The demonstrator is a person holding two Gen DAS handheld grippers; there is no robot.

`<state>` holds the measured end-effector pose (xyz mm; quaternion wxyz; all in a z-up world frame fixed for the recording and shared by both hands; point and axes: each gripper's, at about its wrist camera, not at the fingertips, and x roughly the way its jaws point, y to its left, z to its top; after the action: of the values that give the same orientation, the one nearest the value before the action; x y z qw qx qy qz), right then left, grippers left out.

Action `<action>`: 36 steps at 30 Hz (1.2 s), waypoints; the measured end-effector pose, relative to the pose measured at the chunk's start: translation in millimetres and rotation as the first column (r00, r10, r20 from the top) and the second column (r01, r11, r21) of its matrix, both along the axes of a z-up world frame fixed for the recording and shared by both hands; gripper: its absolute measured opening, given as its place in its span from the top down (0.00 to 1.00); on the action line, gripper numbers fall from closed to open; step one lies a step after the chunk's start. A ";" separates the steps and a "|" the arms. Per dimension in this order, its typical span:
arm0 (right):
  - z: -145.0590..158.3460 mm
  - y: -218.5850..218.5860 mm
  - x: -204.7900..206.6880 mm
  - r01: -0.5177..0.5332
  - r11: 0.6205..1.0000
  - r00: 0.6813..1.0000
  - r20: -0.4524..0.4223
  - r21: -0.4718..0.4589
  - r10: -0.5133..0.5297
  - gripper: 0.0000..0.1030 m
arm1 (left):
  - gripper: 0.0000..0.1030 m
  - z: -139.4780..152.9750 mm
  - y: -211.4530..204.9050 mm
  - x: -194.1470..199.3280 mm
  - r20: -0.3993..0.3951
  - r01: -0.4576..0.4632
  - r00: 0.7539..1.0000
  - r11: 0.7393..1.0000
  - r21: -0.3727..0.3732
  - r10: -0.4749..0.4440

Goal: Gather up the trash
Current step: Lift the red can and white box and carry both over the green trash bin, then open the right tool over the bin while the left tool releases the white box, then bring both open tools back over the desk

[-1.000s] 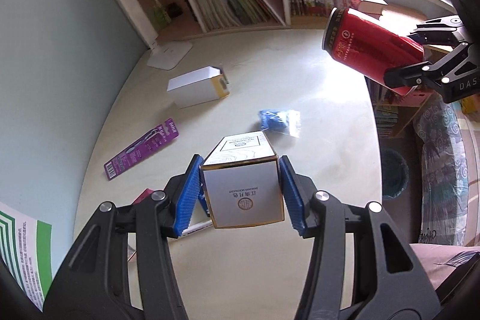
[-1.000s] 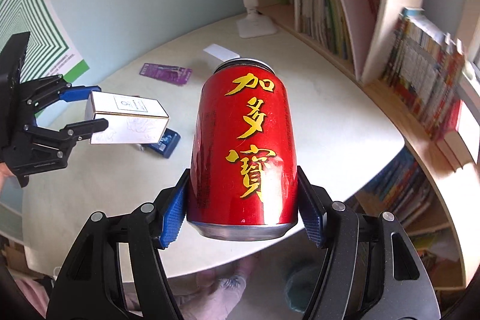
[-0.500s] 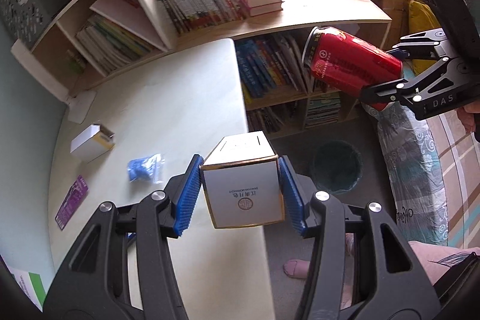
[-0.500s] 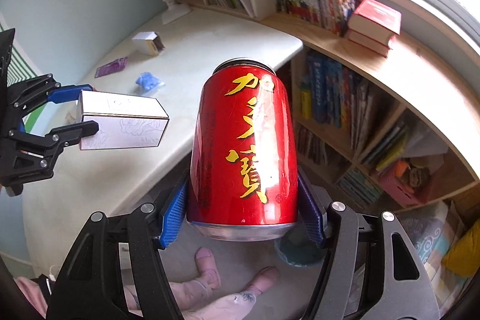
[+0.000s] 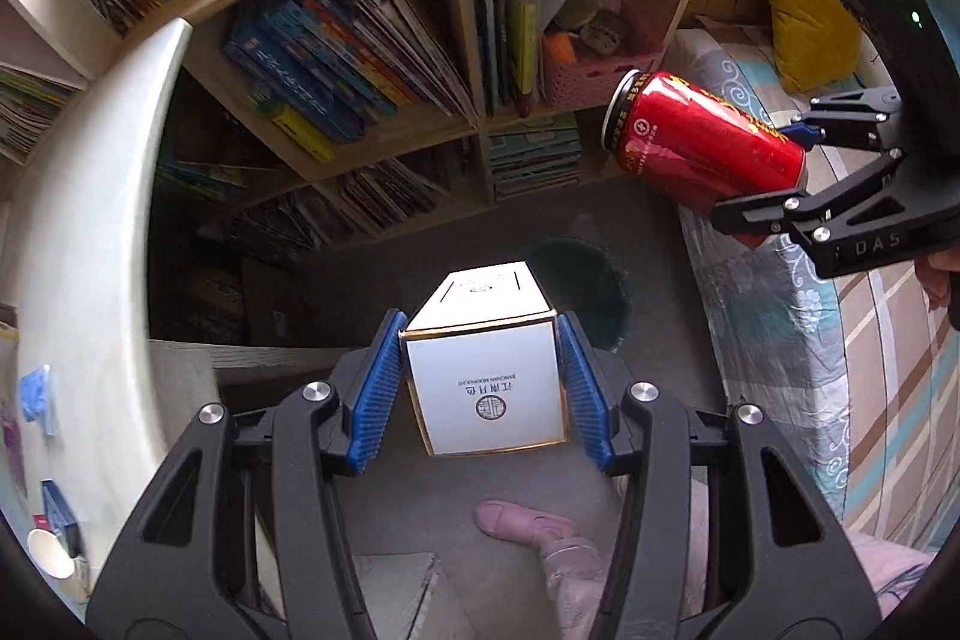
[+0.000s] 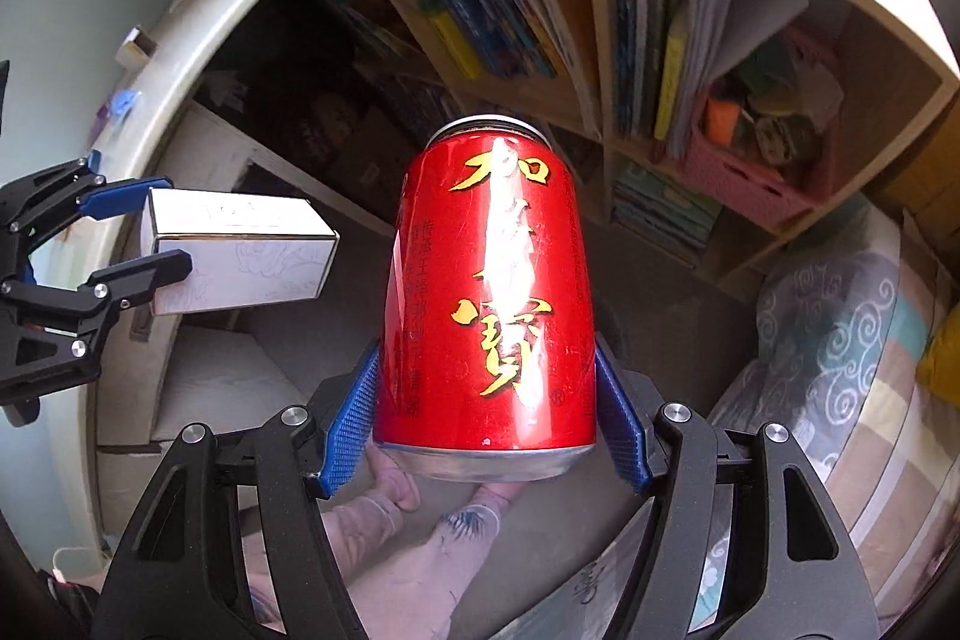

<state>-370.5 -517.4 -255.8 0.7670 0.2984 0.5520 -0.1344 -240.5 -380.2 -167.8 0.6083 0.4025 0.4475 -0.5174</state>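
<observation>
**Box and can held over the floor by the bin**

The left gripper (image 5: 485, 388) points steeply down, its blue pads pressed against both sides of a white box (image 5: 489, 394) with a gold edge and small dark print on the end that faces the camera. The box hangs in the air directly above the dark green waste bin (image 5: 591, 280), covering the near part of the bin's round mouth in the left wrist view. The bin stands on the grey floor just in front of the wooden bookshelf (image 5: 462, 10).

The right gripper (image 6: 485, 424) is clamped on a red can (image 6: 489, 292) with gold characters, holding it by its lower part with the top rim pointing away from the camera. In the left wrist view the can (image 5: 702, 139) sits to the right of the bin and higher in the frame, tilted, with its top toward the bookshelf; it is well apart from the box. Whether it is over the bin I cannot tell.

To the left of the bin curves the pale table edge (image 5: 78, 220). On the table, far from the bin, a small blue wrapper (image 5: 33, 394) lies flat. Below the bin in the view, a person's feet (image 5: 522, 523) in pale socks rest on the floor. To the right of the bin lies a patterned bed cover (image 5: 774, 292).
</observation>
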 end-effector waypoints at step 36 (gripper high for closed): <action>-277.9 -37.4 -26.8 0.148 0.971 0.983 -0.132 0.190 -0.124 0.16 | 0.21 -296.2 -63.9 -22.4 -0.186 0.075 0.982 0.957 0.279 -0.023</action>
<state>-397.3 -554.8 -533.6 0.6879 0.4022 0.5857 -0.1483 -262.9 -444.1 -464.0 0.4876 0.4481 0.5606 -0.4971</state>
